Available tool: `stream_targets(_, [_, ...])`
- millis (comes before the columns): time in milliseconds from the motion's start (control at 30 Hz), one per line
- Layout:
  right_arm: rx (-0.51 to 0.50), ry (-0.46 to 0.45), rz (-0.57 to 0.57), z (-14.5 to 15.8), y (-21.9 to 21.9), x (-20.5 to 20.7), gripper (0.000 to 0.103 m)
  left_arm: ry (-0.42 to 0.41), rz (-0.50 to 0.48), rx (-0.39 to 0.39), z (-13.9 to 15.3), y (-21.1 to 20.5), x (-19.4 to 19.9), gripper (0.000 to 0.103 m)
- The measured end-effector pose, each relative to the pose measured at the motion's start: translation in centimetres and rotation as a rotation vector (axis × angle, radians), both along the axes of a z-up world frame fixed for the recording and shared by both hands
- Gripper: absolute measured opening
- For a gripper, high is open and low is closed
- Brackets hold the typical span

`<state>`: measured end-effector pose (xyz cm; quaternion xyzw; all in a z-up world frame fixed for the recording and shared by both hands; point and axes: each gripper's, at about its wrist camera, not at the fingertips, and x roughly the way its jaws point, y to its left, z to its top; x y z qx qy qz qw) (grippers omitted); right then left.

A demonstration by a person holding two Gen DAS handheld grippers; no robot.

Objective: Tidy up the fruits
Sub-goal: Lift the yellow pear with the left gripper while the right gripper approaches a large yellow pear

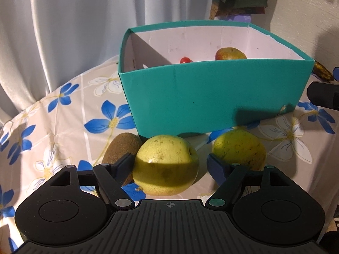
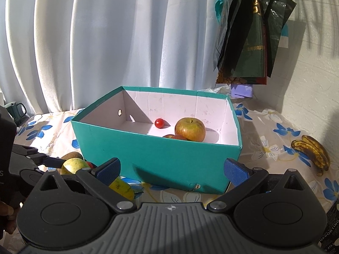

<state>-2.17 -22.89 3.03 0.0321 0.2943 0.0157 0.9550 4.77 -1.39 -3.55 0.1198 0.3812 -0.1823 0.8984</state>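
A yellow-green apple [image 1: 167,165] lies on the flowered tablecloth in front of the teal box [image 1: 211,97]. My left gripper [image 1: 169,158] is open around it: the left pad is against its side and a gap shows at the right pad. A second yellow-green apple [image 1: 239,148] lies just right of the right finger, and a kiwi [image 1: 120,148] lies behind the left finger. Inside the teal box [image 2: 159,154] are a red-yellow apple [image 2: 190,129] and a cherry tomato [image 2: 159,123]. My right gripper [image 2: 171,163] stands open before the box, holding nothing.
Spotted bananas [image 2: 311,150] lie on the table right of the box. A green mug [image 2: 14,108] stands at the far left by the curtain. Dark bags [image 2: 250,42] hang on the wall behind the box. The table edge curves close on the left.
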Motion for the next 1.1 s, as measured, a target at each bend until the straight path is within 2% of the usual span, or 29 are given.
stream_targets(367, [-0.002, 0.012, 0.005, -0.2, 0.1, 0.4, 0.103, 0.019, 0.0, -0.003, -0.1, -0.5, 0.3, 0.08])
stream_targets(600, [-0.002, 0.011, 0.008, -0.2, 0.2, 0.4, 0.103, 0.032, 0.01, -0.006, -0.4, -1.0, 0.7, 0.083])
stream_targets(733, [-0.001, 0.011, 0.0, -0.2, 0.1, 0.4, 0.103, 0.131, 0.044, -0.077, -1.0, -0.2, 2.0, 0.084])
stream_targets(767, [-0.001, 0.011, -0.001, -0.2, 0.1, 0.4, 0.103, 0.15, 0.058, -0.084, -1.2, 0.0, 2.3, 0.082])
stream_targets(800, [-0.001, 0.012, -0.004, -0.2, 0.0, 0.4, 0.103, 0.16, 0.067, -0.072, -1.4, -0.1, 2.4, 0.074])
stream_targets(900, [0.0, 0.015, -0.007, -0.3, -0.1, 0.5, 0.103, 0.116, 0.054, -0.02, -1.7, -0.8, 2.0, 0.072])
stream_targets(1100, [0.003, 0.021, -0.009, -0.4, -0.1, 0.6, 0.103, 0.101, 0.03, -0.029, -1.4, -1.2, 1.8, 0.073])
